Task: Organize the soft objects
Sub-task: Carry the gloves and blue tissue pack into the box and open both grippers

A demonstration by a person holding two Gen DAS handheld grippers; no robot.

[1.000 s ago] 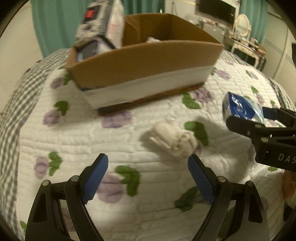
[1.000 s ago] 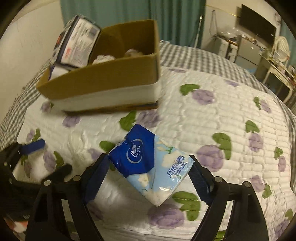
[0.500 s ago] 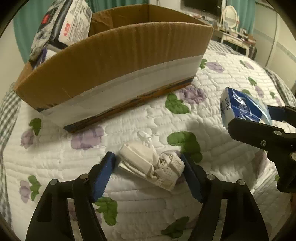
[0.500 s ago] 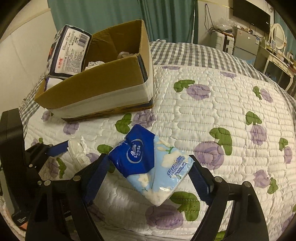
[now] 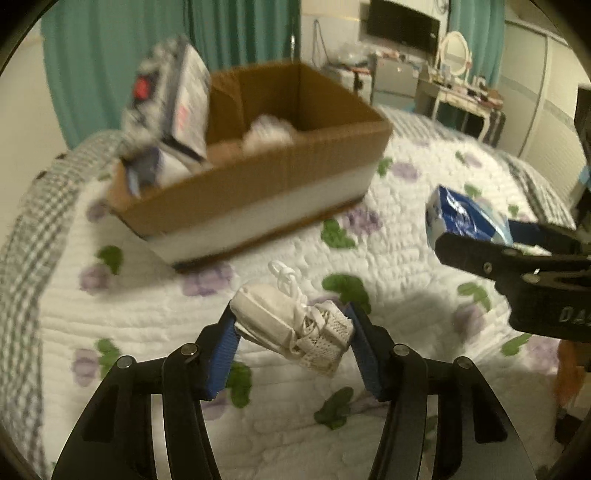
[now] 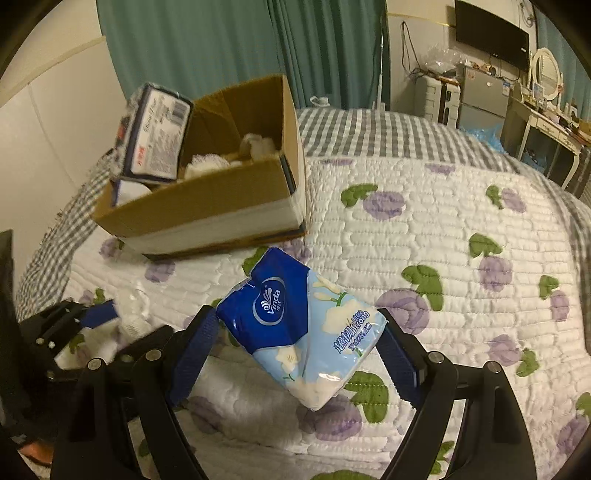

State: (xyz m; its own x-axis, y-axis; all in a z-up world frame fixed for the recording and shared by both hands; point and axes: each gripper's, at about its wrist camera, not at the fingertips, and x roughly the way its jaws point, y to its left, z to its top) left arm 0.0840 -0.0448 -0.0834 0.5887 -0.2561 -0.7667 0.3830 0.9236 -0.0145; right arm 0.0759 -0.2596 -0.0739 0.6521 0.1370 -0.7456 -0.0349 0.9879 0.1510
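Note:
My left gripper (image 5: pixel 293 334) is shut on a white rolled sock bundle (image 5: pixel 291 325) and holds it above the quilt. My right gripper (image 6: pixel 299 339) is shut on a blue Vinda tissue pack (image 6: pixel 299 325), also held off the bed; the pack shows in the left wrist view (image 5: pixel 461 218) at the right. A brown cardboard box (image 5: pixel 258 192) with a white band stands on the bed ahead, holding white soft items (image 5: pixel 269 133) and a large tissue package (image 5: pixel 170 99) leaning at its left end. The box also shows in the right wrist view (image 6: pixel 207 214).
The bed has a white quilt (image 6: pixel 424 229) with purple flowers and a grey checked blanket (image 6: pixel 369 129) behind. Teal curtains (image 6: pixel 221 48), a wall TV (image 6: pixel 491 33) and a dressing table (image 6: pixel 546 110) stand beyond the bed.
My left gripper closed on the sock bundle and lifted it off the quilt, backing away from the box. My right gripper kept hold of the tissue pack and rose slightly.

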